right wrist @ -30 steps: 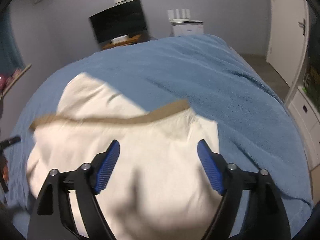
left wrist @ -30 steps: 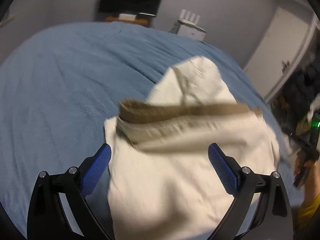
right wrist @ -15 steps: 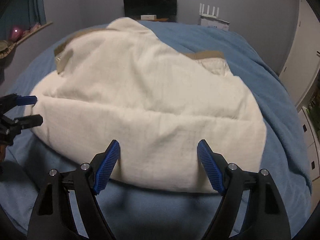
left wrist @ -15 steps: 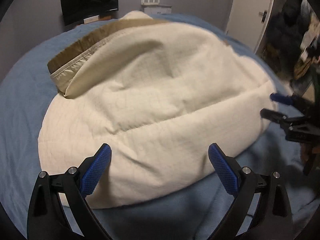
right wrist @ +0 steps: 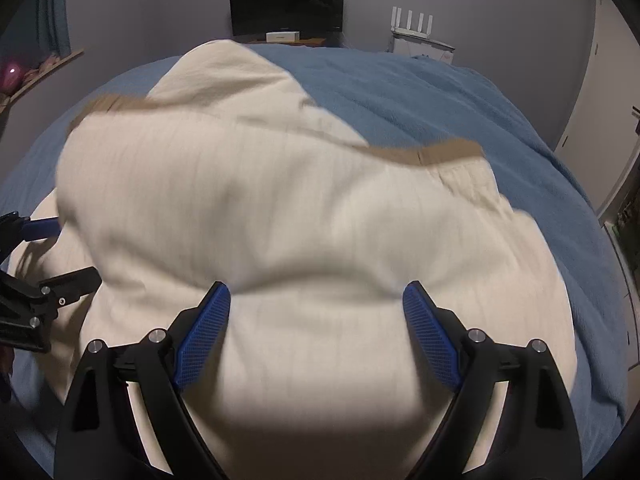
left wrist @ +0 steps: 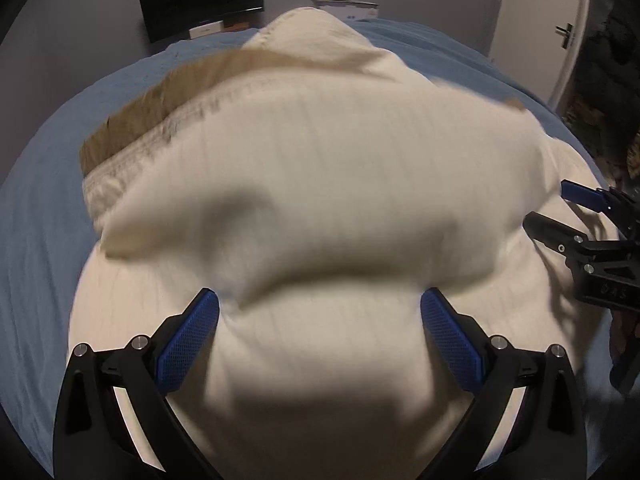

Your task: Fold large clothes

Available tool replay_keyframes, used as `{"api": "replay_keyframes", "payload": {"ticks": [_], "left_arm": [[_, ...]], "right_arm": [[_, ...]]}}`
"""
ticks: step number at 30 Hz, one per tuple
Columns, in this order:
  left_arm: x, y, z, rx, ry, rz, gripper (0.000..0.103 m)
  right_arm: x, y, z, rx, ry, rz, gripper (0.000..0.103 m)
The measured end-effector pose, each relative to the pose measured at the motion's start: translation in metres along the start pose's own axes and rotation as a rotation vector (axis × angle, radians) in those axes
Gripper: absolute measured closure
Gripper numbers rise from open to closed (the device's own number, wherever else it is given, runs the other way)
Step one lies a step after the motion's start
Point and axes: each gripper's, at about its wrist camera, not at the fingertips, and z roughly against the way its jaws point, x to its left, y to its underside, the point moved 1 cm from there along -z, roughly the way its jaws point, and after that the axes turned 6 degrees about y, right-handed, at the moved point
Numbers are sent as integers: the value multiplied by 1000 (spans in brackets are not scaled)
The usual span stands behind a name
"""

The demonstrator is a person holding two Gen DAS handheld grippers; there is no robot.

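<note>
Cream garment (left wrist: 320, 208) is spread over the blue bed cover (left wrist: 36, 248) and fills most of both wrist views; its cloth is blurred. A tan band (left wrist: 132, 124) is seen along the upper left edge of a folded-over layer in the left wrist view, and the same band (right wrist: 428, 154) is seen at the upper right in the right wrist view.

At the left, the left gripper (left wrist: 320, 332) is held above the near part of the garment with its blue pads set wide apart. Cloth lies below and between the fingers, but no pad is seen pressing on it. In the right wrist view the left gripper (right wrist: 56, 252) appears at the left edge, beside the garment's side, with its fingers likewise spread.

At the right, the right gripper (right wrist: 316, 316) is positioned over the near edge of the garment. Its jaws are opening, with cloth between them but not clamped. The right gripper (left wrist: 560, 216) is also visible at the right edge of the left wrist view.

A dark monitor (right wrist: 286, 0) is located against the far wall, behind the bed.
</note>
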Motion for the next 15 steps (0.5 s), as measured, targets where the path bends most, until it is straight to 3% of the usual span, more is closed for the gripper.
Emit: {"api": "replay_keyframes", "payload": {"ticks": [7, 11, 15], "left_arm": [[21, -53, -26, -2, -85, 24, 5], [43, -72, -34, -7, -141, 86, 5], [60, -68, -52, 63, -93, 145, 5]], "right_arm": [[-5, -41, -41, 35, 33, -36, 19], [-10, -51, -56, 60, 34, -71, 19], [-15, -46, -76, 110, -16, -105, 17]]}}
